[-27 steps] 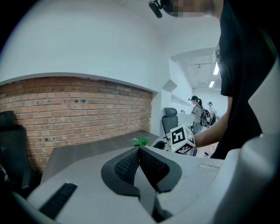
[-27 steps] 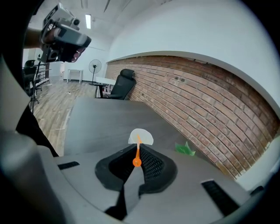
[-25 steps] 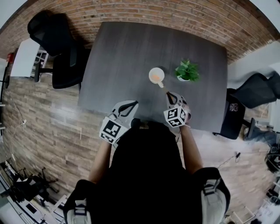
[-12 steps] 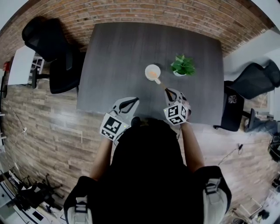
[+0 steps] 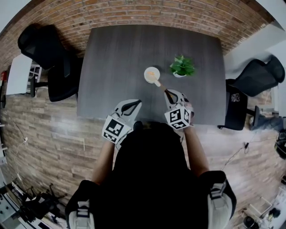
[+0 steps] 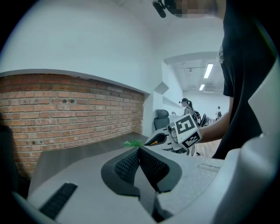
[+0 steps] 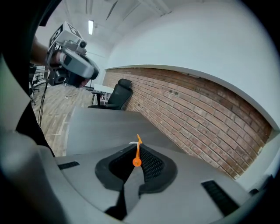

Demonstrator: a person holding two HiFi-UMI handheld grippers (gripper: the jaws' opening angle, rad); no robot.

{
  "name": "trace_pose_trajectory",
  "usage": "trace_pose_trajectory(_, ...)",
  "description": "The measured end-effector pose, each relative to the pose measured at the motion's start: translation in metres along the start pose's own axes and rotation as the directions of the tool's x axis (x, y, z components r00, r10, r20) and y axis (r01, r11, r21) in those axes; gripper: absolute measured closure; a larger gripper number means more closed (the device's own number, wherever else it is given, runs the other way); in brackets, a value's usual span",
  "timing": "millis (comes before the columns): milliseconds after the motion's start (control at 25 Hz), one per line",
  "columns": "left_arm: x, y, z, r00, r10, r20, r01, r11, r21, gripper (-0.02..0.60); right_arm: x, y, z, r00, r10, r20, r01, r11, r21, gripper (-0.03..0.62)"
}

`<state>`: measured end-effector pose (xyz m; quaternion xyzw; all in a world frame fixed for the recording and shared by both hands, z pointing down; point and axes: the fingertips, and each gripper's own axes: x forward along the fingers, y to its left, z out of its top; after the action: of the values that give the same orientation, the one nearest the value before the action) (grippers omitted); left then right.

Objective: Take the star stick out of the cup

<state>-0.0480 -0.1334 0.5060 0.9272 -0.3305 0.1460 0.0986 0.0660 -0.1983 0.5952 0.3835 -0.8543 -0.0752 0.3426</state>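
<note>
Grey dark wood makes the table [image 5: 116, 58], seen from above, with a red brick wall [image 5: 147, 13] behind it and a black chair [image 5: 42, 42] at one side. A small white cup [image 5: 151, 74] stands on the table, and a little green plant [image 5: 180, 67] stands near it. The right gripper [image 5: 169, 93] points at the cup from close by. A thin star stick [image 5: 160, 85] runs from its tips up to the rim of the cup. Something orange shows inside the cup, but I cannot tell if it is the star. The left gripper [image 5: 132, 104] hangs over the near edge of the table, well apart from the cup. In the left gripper view, the two black jaws of the left gripper [image 6: 139, 150] are pressed together with nothing between them. Past them I can see the plant [image 6: 131, 143] and the right gripper's marker cube [image 6: 187, 130]. In the right gripper view, the jaws of the right gripper [image 7: 136, 151] are squeezed tight on the star stick [image 7: 137, 156]. An orange ball on the stick sits right between the jaws, and the orange star end pokes up past the tips. A small white bit shows just beside the star. Behind are the table, the brick wall and a black chair [image 7: 118, 94].
</note>
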Motion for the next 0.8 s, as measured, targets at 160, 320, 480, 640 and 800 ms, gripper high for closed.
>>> trace_pose_trajectory(160,0.006,0.0,0.002,1.0,-0.013,0.007,0.013,1.0,0.01,0.58,0.0,0.0,0.005,1.0,-0.006,0.018,0.005,1.0,0.021,0.58)
trace_pose_trajectory(320,0.01,0.001,0.005,1.0,-0.023,0.014,0.023,0.999,0.025,0.58,-0.003,-0.001,0.017,0.999,0.0,0.039,-0.001,1.0,0.011,0.58)
trace_pose_trajectory(480,0.015,0.002,0.002,1.0,-0.026,0.001,0.026,1.0,-0.006,0.58,-0.007,-0.006,0.027,0.999,-0.008,0.053,0.005,0.999,0.048,0.58)
trace_pose_trajectory(640,0.018,0.004,0.001,1.0,-0.028,0.01,0.028,1.0,0.006,0.58,-0.012,-0.016,0.043,0.996,-0.02,0.091,0.015,0.998,0.053,0.58)
trace_pose_trajectory(800,0.02,0.006,0.002,1.0,-0.025,0.011,0.025,1.0,0.017,0.58,-0.019,-0.026,0.054,0.992,-0.035,0.122,0.025,0.996,0.08,0.58)
